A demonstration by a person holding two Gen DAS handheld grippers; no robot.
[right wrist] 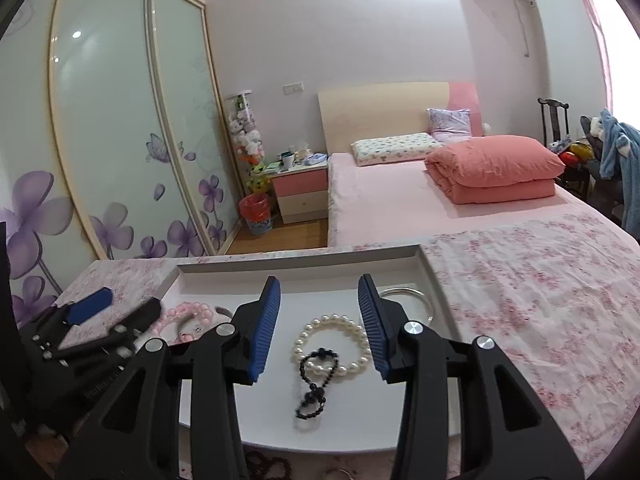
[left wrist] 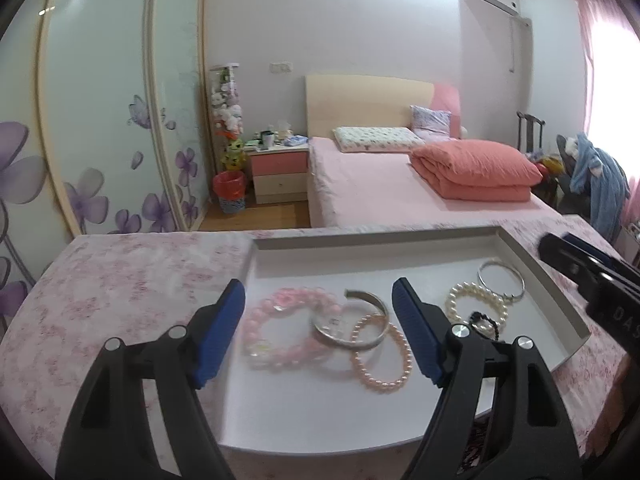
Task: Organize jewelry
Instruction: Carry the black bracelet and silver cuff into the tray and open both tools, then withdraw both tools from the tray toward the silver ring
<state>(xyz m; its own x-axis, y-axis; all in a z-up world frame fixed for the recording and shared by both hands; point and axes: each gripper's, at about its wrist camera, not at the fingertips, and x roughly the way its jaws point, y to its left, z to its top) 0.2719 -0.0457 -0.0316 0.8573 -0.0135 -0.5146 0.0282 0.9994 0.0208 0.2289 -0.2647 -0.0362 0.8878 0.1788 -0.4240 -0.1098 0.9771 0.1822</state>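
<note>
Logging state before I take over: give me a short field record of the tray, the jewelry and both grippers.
tray: white tray on floral cloth
pink side: pink bead bracelet, silver cuff, peach pearl bracelet, overlapping
other side: white pearl bracelet, black bead string lying across it, silver bangle
left gripper: open, holding nothing
right gripper: open, holding nothing

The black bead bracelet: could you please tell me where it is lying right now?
The black bead bracelet lies in the white tray, centred between the open right gripper fingers in the right wrist view, overlapping the near edge of the white pearl bracelet.
</note>
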